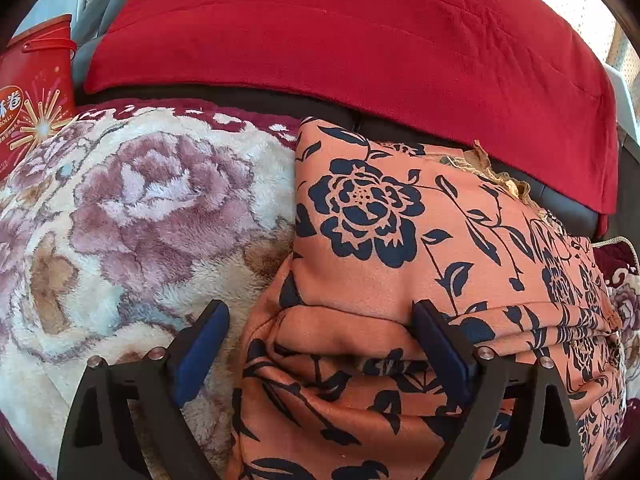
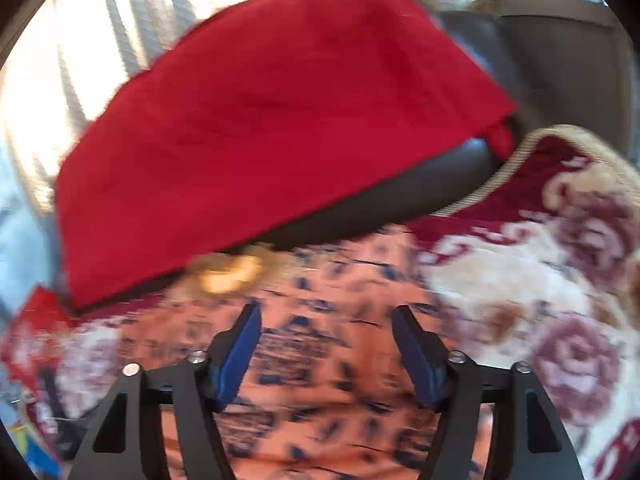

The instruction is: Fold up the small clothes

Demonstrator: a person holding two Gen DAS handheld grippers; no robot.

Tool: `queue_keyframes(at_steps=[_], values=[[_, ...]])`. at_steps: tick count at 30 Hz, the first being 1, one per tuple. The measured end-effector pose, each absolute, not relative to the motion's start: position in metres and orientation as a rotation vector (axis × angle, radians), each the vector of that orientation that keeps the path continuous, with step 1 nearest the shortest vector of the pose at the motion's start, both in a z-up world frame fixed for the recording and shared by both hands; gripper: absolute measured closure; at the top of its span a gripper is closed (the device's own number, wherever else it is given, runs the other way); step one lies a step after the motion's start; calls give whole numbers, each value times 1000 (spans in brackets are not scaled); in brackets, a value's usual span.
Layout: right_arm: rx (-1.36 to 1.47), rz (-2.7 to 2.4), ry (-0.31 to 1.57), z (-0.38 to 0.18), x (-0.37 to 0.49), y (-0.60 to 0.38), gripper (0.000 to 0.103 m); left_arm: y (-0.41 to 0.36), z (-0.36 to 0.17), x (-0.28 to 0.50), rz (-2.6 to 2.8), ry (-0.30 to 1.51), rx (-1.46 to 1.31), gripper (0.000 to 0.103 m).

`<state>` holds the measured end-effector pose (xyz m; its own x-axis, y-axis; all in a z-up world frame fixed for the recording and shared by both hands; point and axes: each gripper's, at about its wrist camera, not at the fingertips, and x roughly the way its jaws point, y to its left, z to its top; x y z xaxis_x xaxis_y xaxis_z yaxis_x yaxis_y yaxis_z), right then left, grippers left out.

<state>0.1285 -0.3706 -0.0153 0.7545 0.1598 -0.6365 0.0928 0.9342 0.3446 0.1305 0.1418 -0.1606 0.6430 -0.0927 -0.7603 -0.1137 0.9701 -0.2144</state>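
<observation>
Left wrist view: an orange cloth with dark blue flowers [image 1: 400,240], lying on a fluffy blanket with big pink roses [image 1: 140,220]. Cloth on the right half of the blanket, folded flat at the far part, bunched up in soft folds at the near part. Left gripper [image 1: 320,316] just above the bunched near edge of the cloth, jaws spread wide, blue pads facing each other. Left finger [image 1: 200,352] over the bare blanket, right finger [image 1: 440,344] over the cloth; not pinching anything. A bit of tan lace [image 1: 504,176] peeking out at the cloth's far edge. Behind the blanket's far edge, a dark seat [image 1: 280,100] with a big red cloth [image 1: 340,32] draped on it. A red tin with gold sticks on it [image 1: 32,100] standing by the blanket's far left corner.

Right wrist view: all blurry. Right gripper [image 2: 326,316] over the same orange cloth [image 2: 320,380], jaws apart, nothing between the pads. Rose blanket [image 2: 540,300] to the right of the cloth, its gold-trimmed edge curling up at the far right. Red cloth [image 2: 260,120] on the dark seat [image 2: 380,204] beyond the orange cloth. A yellowish blur [image 2: 228,272] at the cloth's far edge, too smeared to tell.
</observation>
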Motion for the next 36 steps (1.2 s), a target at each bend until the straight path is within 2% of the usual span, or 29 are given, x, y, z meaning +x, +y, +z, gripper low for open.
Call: queue_keyframes(at_steps=[2,5,6,12,14,16,17,22,28,32,36], values=[[419,130,766,-30,147,-367,20,143,-160,130,13,874,-251,10],[478,59,973,-85,173,-375,20,143,-161,129,12,873,-251,9],[515,54,989,-94,174,-381,21,143,-161,128,11,873,-252,9],[448,123,866,-48,179,-369,21,140,-162,130,20,879,-234,8],[445,129,894,-60,195,-371,16,141,-161,130,16,879,-240,8],[488,65,1018,-93,200,-380,15,141,-162,131,13,879,-242,8],[508,64,980,-91,196,-383,15,140,-162,131,14,879,-240,8],[463,91,918,-57,145,-373,16,141,-163,131,15,877,-243,8],[374,69,955,-71,38,-374,15,142,-164,128,6,852,-256,7],[375,45,910,-70,-21,-391,16,145,-162,122,0,832,-266,7],[406,47,854,-72,-38,-399,15,144,-131,81,18,778,-262,7]])
